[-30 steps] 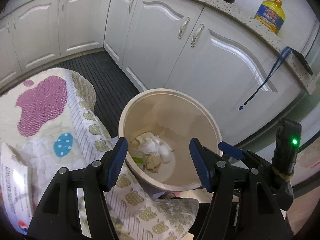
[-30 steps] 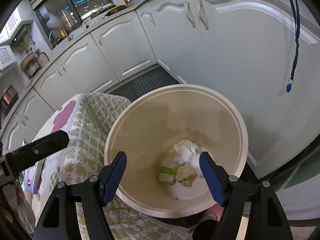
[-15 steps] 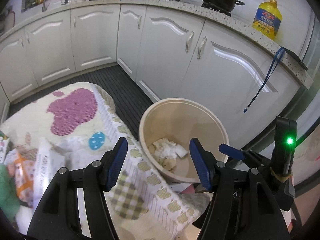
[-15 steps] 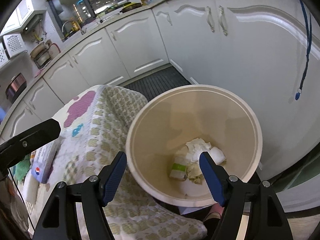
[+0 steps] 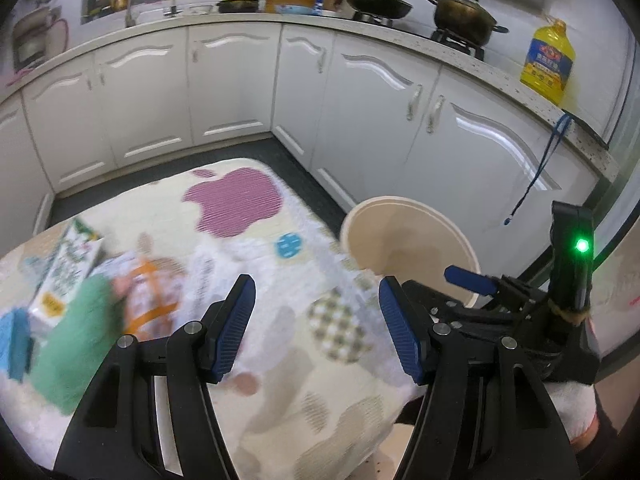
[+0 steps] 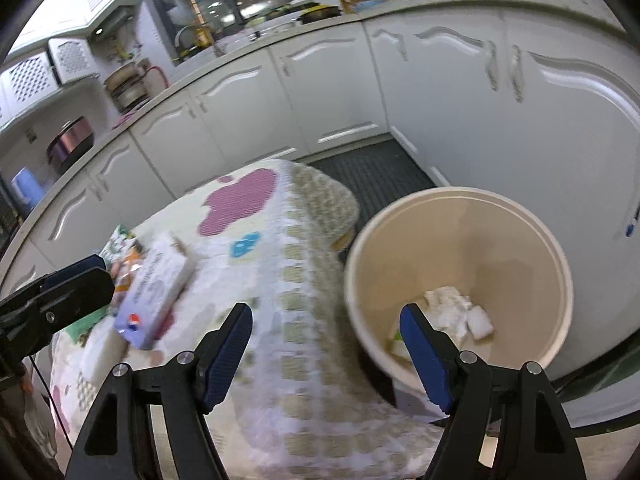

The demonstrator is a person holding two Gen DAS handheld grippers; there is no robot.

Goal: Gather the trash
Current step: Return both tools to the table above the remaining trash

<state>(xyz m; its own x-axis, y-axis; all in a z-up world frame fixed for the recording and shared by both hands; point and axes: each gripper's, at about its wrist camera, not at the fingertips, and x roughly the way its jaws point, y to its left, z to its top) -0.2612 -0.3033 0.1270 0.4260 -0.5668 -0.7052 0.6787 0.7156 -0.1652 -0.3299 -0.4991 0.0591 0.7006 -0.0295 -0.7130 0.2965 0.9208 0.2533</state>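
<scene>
1. At the bottom of the left wrist view the left gripper [image 5: 316,312] is seen with jaws apart and nothing between them; in the right wrist view the right gripper [image 6: 326,350] is likewise empty, its jaws having just been opening a little.
2. Beyond the fingers a patterned cloth [image 5: 256,248] is spread; at its left edge, blurred, the trash is heaped: a carton [image 5: 66,276], a green wad [image 5: 78,340] and a packet [image 6: 154,294].
3. At the right the bin [image 6: 528,240] stands just beside the cloth, with tissues [image 6: 452,306] already in it.
4. A reach back to the heap is judged to be in hand; next, one piece must be straddled and gripped, then carried over the rim.
</scene>
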